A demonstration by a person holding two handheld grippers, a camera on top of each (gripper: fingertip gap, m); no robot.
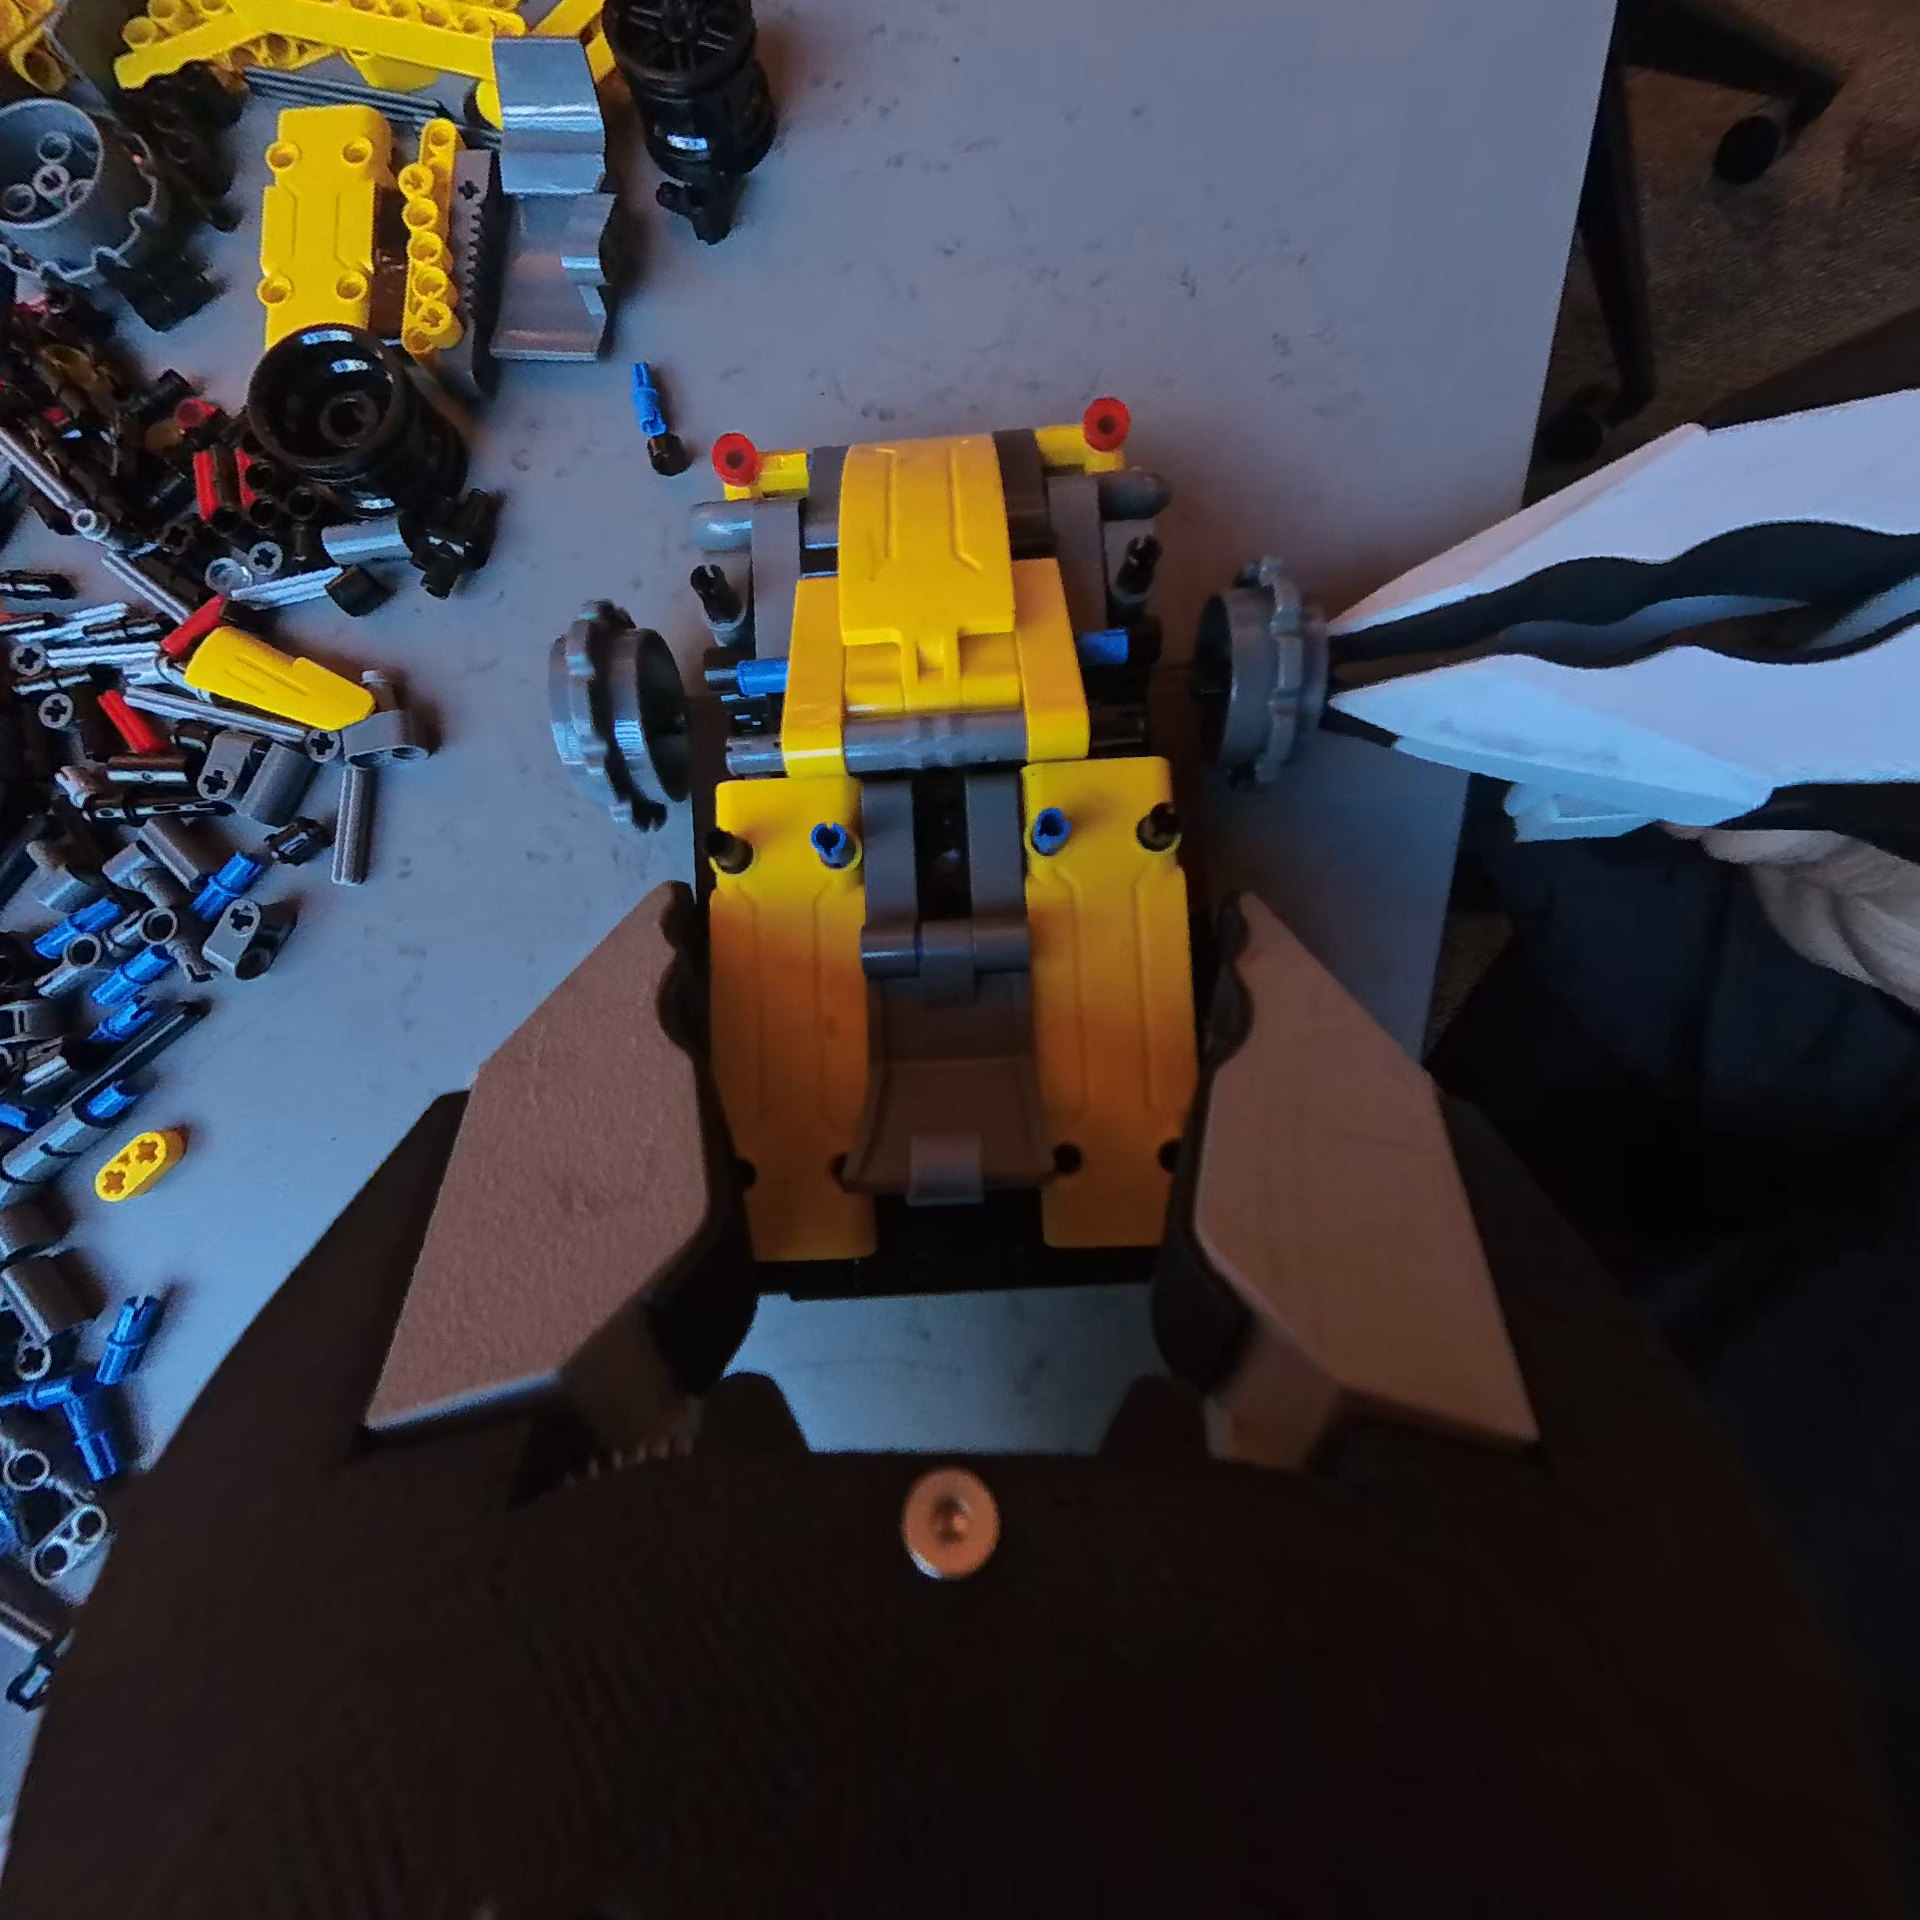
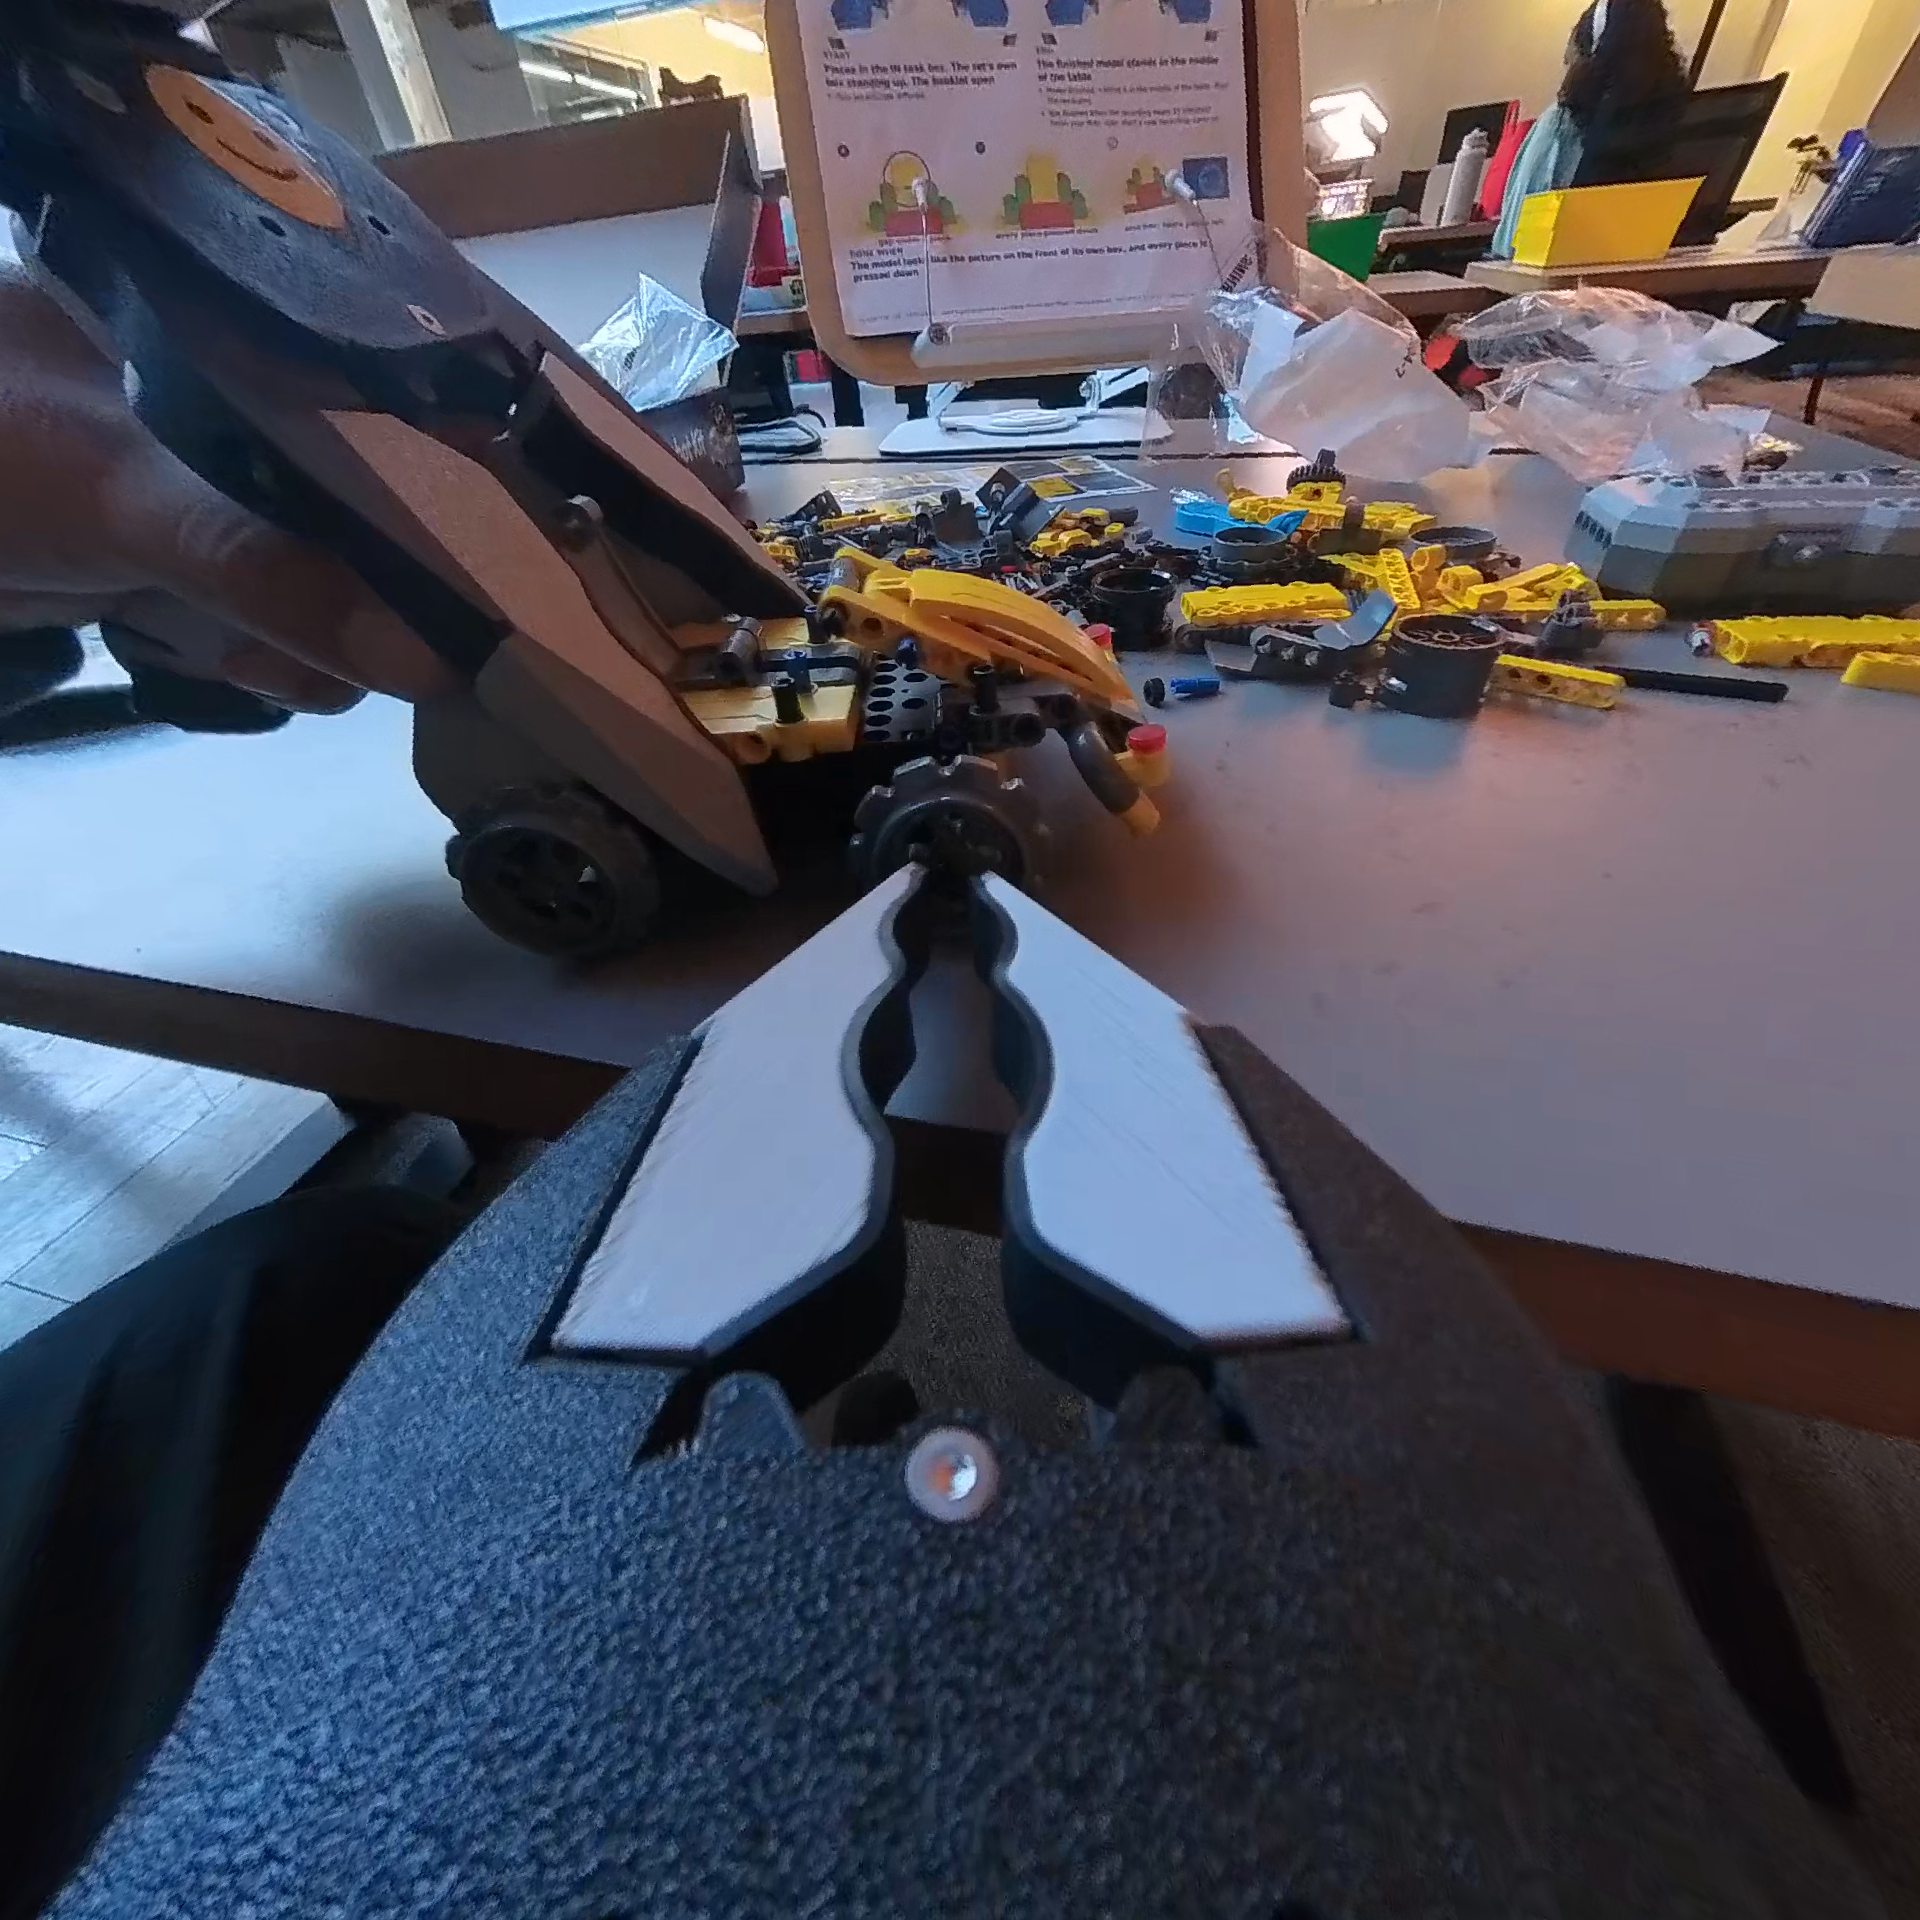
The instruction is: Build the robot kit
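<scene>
Yellow panels cover the toy car (image 1: 940,831), which stands on the grey worktop (image 1: 1195,260) near its right edge. Nearest of all, the left gripper (image 1: 951,1039) has its two brown fingers (image 1: 582,1164) pressed against the car's rear flanks, clamped on the body from both sides. In the right wrist view that same gripper (image 2: 727,727) comes down on the car (image 2: 935,675) at a slant from the left, with a hand (image 2: 156,540) behind it; the car's black rear tyre (image 2: 556,873) rests on the worktop (image 2: 1455,987) close to the near edge.

On the car's right side, the right gripper (image 1: 1335,670) reaches in level with the front axle. Its white fingers (image 2: 1091,1101) are drawn almost together, the tips closed on a small dark stub at the hub of the grey front rim (image 2: 951,821), which has no tyre. The matching rim (image 1: 613,712) on the car's left side is also bare.

Past the car's nose, two red studs (image 1: 1104,421) mark its front corners, and a small blue pin (image 1: 649,400) lies just beyond. Left of the car spreads a heap of loose parts (image 1: 156,727): black, grey, blue and yellow. Farther from the car sit a black wheel (image 1: 332,410), a yellow assembly (image 1: 343,229) and crumpled clear bags (image 2: 1558,364). Beyond all these stands an upright instruction board (image 2: 1029,156).
</scene>
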